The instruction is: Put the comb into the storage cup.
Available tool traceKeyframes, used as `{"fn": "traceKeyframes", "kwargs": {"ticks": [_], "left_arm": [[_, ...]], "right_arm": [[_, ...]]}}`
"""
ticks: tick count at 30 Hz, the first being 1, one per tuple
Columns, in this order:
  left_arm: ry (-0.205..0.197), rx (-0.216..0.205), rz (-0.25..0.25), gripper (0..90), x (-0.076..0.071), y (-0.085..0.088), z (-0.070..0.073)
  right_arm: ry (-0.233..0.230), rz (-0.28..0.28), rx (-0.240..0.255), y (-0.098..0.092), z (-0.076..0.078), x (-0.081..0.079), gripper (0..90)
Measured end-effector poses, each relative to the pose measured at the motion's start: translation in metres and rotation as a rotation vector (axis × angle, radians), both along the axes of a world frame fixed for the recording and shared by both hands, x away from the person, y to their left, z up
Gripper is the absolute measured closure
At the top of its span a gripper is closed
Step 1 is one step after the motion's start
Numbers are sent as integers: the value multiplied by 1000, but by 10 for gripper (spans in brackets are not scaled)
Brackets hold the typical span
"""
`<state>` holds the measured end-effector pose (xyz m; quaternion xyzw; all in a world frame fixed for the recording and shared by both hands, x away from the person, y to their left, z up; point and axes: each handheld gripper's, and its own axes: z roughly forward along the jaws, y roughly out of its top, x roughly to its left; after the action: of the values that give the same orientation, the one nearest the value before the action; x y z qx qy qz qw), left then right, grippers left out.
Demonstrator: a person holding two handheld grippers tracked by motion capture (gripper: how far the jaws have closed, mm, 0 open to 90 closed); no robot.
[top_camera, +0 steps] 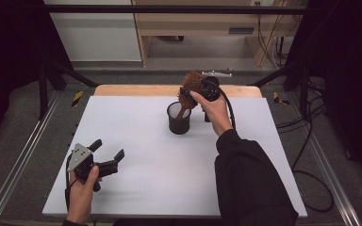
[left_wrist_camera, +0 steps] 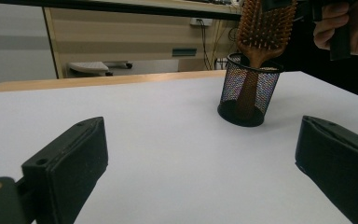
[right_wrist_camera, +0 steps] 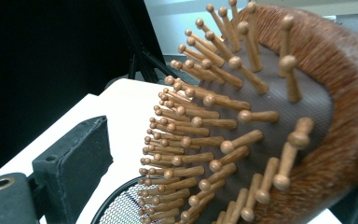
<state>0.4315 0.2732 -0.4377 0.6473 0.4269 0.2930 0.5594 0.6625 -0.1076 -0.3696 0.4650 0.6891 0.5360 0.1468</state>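
Table (top_camera: 136, 188) first, since it's the biggest thing going: white top, wooden strip along the far edge, mostly bare. Person sits at the near side, dark sleeve on the right arm, a two-jaw gripper in each hand.

Next down in size, the black mesh cup (top_camera: 178, 118), standing upright a bit past the middle of the table toward the far edge. Sticking out of it is the wooden hairbrush (top_camera: 189, 89), handle down inside the cup, bristled head poking well above the rim and leaning slightly. In the left gripper view you can see the handle through the mesh, reaching down to the bottom of the cup.

Right gripper (top_camera: 199, 89) is up at the brush head, level with it, above the cup. From its own camera the brush head sits right between the jaws, pins facing the left jaw, but that jaw stands clear of the pins with a gap, so it's spread wide and not squeezing. The far jaw is mostly hidden behind the brush.

Left gripper (top_camera: 107, 154) is parked at the near left of the table, well apart from the cup, jaws wide apart with only bare tabletop between them.
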Motion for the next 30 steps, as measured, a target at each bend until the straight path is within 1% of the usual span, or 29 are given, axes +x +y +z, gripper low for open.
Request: {"fn": "traceKeyframes", "kwargs": {"ticks": [5,12,14,17,30], "left_arm": [[0,0,0,25,0,0,0],[0,0,0,25,0,0,0],[0,1,-1,25,0,0,0],[-1,1,-1,25,0,0,0],[-2,4,1,24,0,-1,-1]], "right_arm": [[1,6,0,-2,1,-1,69],[-16,10,8,-5,5,-3,63],[-25,11,-6,-5,5,-4,62],[-28,15,-12,-5,6,-6,62],[-49,21,-23,-9,13,-12,59]]}}
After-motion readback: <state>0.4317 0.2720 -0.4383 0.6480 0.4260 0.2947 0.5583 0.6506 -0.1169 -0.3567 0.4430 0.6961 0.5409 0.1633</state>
